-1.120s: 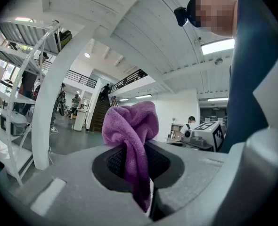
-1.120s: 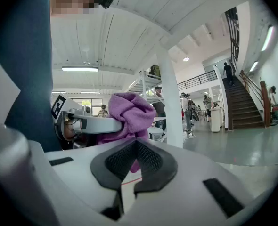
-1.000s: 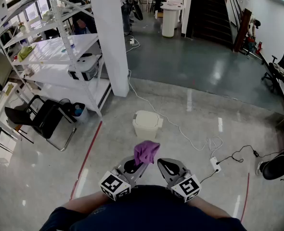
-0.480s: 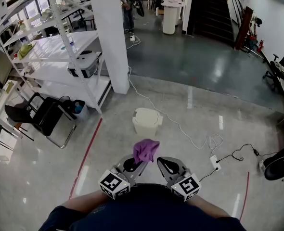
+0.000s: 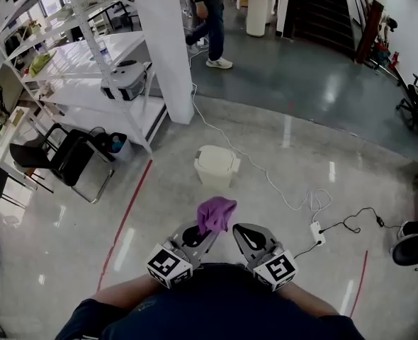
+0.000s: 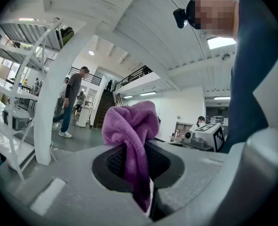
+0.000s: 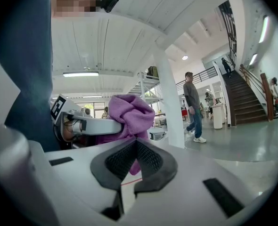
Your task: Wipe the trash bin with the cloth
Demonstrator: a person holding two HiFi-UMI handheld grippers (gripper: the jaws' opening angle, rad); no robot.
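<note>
Polished concrete floor (image 5: 322,140) fills the head view of a workshop hall, where a white pillar (image 5: 165,41) and a white shelving rack (image 5: 88,55) stand at the left and a passer-by (image 5: 207,20) crosses the far side. The pale trash bin (image 5: 217,166) sits on the floor ahead of the person, lid closed, with a white cable (image 5: 266,179) running past just beside it. By the look of it the wiping has not begun: the purple cloth (image 5: 215,213) is in hand but well apart from the bin, carried high and close to the body, so the approach, the reach down and the whole wipe are left to do. The left gripper (image 5: 197,236) is clenched on the cloth. Its own view shows a fold pinched between the dark ribbed pads, the bulk bunched above the tips and a tail hanging down through the gap behind them. The right gripper (image 5: 246,238), held just beside it, has its jaws drawn together on nothing (the purple seen past its pads is the other gripper's load, not its own). Neither tool touches the bin — judging from the pictures, the grip looks secure enough to carry, though only a small bunched wad of cloth is free for rubbing.
</note>
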